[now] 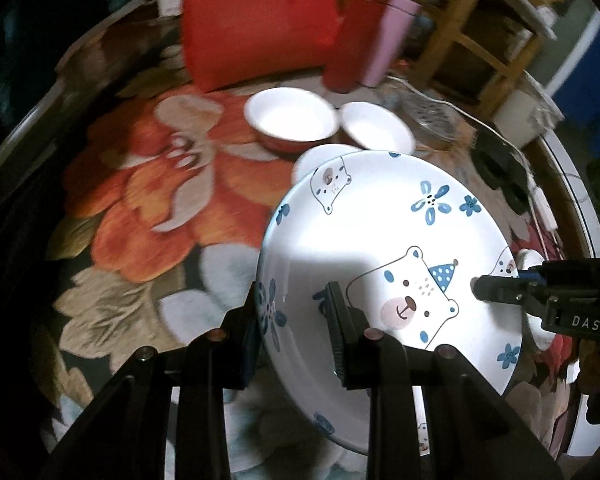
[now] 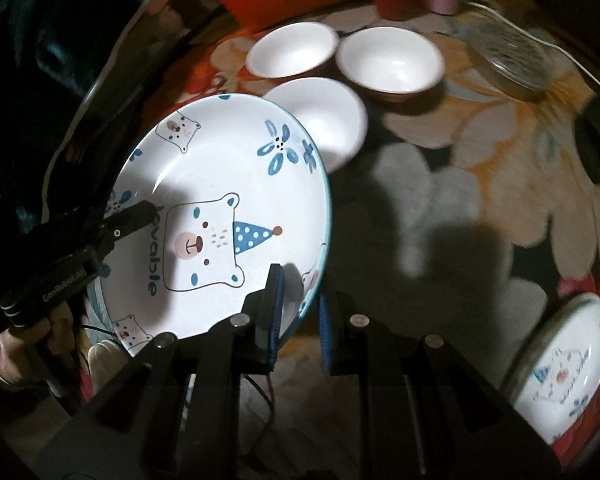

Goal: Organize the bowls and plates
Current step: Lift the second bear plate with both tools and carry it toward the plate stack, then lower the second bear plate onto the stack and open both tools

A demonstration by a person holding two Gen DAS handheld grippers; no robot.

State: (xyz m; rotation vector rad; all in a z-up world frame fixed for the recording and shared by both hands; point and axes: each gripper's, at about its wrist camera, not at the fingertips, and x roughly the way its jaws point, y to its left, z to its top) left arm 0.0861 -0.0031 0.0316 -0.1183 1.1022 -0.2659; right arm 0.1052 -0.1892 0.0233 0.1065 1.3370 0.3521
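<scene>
Over a floral-printed tablecloth, the left gripper and right gripper are each clamping opposite rims of a white bear-printed ceramic plate at frame centre; three plain white bowls and a second bear plate, lower right, are waiting unstacked.

Two hand-held grippers clamp opposite edges of one plate, holding it tilted above the table. The left gripper points steeply down, its pads pinched on the plate's rim, one finger above and one below. The right gripper grips the opposite rim the same way, jaws nearly closed. A hand wraps the left gripper's handle.
</scene>
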